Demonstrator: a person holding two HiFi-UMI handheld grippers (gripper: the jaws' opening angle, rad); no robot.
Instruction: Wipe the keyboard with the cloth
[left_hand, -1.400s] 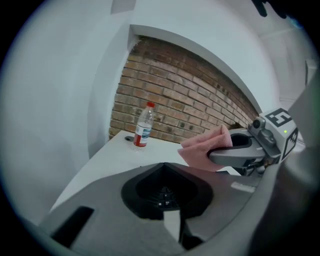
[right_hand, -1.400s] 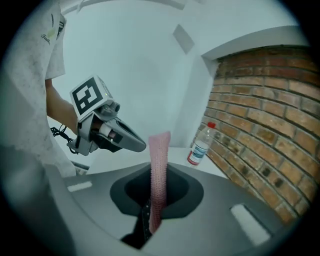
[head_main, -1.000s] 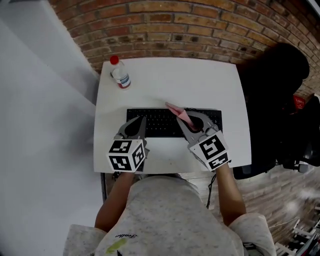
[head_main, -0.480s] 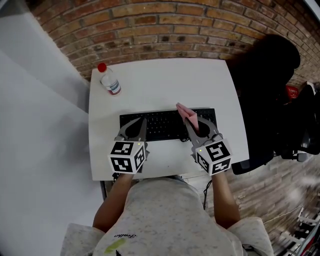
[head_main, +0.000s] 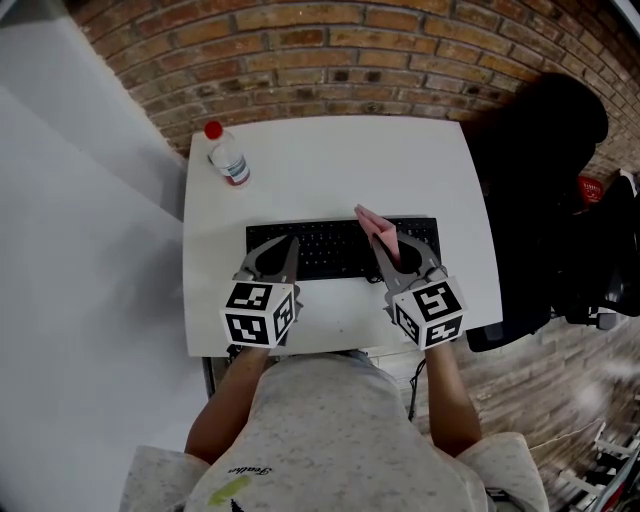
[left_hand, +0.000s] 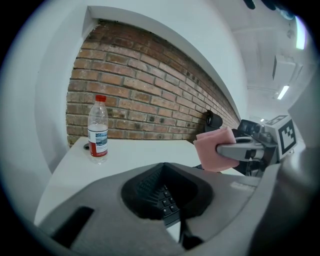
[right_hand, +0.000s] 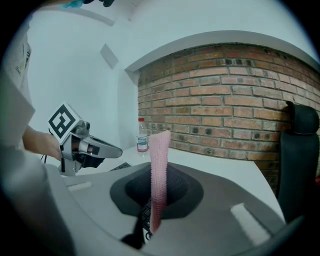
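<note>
Pink cloth (head_main: 377, 227) is sitting in the right claw (head_main: 396, 246), which is pinching it tight. The cloth is standing up on its thin edge and is poking out past the claw tips, toward the far side. It is hanging over the right part of the black keyboard (head_main: 320, 246). I cannot tell if it is touching the keys.

Both of the person's arms are bending in close to the body, and both claws are pointing away toward the brick wall (head_main: 330, 60). The left claw (head_main: 281, 250) is hovering over the left part of the keyboard, by its near edge. Its two sides are pressing together with nothing between them.

The keyboard is lying across the near half of the white worktop (head_main: 340, 160). A water bottle (head_main: 228, 158) with a red cap is standing at the far left corner, well apart from the keyboard.

A second ago the cloth was nearer the middle of the keyboard. Now the right claw is holding it further to the right. Since half a second ago it is hardly moving at all. The left claw is staying in the same spot, and the bottle is not moving.
</note>
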